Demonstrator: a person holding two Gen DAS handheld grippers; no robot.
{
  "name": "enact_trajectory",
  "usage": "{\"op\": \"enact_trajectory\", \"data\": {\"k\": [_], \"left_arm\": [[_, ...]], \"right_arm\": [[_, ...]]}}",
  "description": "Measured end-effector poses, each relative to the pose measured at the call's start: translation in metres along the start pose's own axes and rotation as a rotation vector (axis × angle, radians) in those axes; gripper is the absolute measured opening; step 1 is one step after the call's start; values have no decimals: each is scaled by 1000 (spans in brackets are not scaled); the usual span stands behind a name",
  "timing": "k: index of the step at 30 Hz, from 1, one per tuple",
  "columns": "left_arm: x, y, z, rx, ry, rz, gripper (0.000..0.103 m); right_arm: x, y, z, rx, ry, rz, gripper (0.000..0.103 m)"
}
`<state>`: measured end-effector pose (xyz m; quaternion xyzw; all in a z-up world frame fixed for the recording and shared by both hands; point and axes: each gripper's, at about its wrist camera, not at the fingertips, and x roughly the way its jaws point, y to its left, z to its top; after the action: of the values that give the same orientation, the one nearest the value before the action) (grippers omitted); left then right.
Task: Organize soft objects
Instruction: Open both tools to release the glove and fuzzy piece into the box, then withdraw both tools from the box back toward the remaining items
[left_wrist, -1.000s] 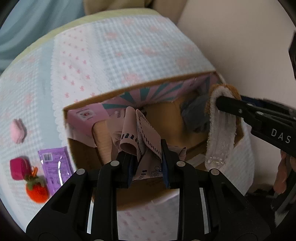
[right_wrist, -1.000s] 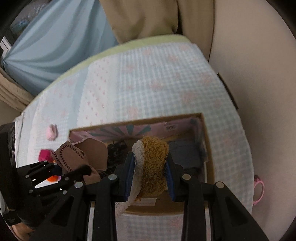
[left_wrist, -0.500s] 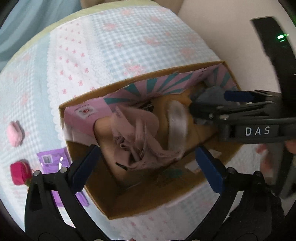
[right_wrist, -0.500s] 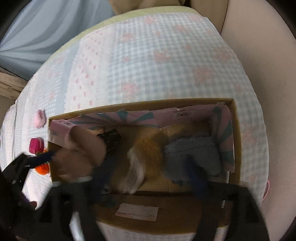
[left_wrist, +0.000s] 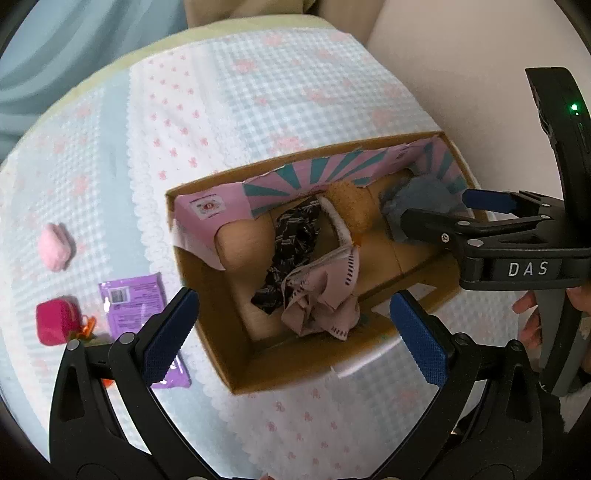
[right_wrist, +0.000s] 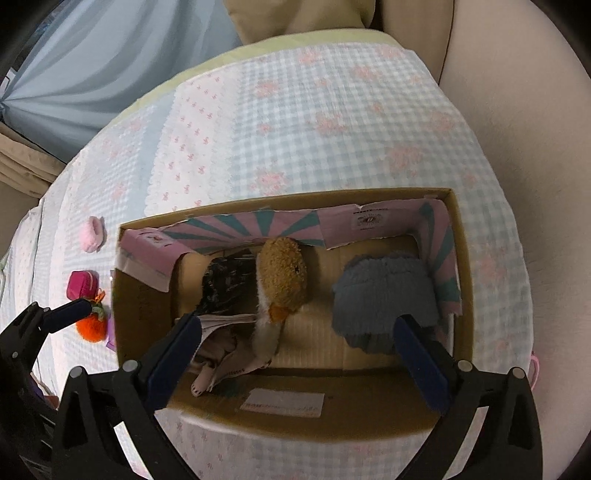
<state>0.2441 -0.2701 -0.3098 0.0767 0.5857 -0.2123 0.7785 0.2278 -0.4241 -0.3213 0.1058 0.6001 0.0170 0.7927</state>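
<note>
- left claw (left_wrist: 288, 328) and right claw (right_wrist: 295, 354) both gape wide, empty, over the cardboard box (right_wrist: 458, 280).
- inside lie the pink cloth (left_wrist: 321, 295), the plush duck (right_wrist: 282, 280) and a blue fuzzy piece (right_wrist: 384, 295) — all light and limp.
- at 9 o'clock of the box, on the bed cover (left_wrist: 258, 92), wait a pink puff (left_wrist: 55, 247) and an orange knit toy (right_wrist: 92, 326) — probably squashy, so pinch across the middle.

The orange knitted strawberry toy (left_wrist: 107, 382) sits mostly hidden behind the left gripper's black finger (left_wrist: 122, 369). Print on the white label (right_wrist: 282, 404) on the brown cardboard box (right_wrist: 295, 421) is too blurred to read.
</note>
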Motion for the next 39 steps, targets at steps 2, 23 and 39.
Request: {"op": "enact_trajectory", "data": {"k": [2,23,39], "left_arm": [[-12,-2,-3,3,-18,2,103],[-209,-9,-72,-70,-311,68,103],[-279,54,-148,-259,-406,203,103]], "right_arm": [[-11,3,-4,-1,-15,2,103],[-210,60,-75,-81,-296,-32,103],[-248,115,-112,-135,-362,2,103]]}}
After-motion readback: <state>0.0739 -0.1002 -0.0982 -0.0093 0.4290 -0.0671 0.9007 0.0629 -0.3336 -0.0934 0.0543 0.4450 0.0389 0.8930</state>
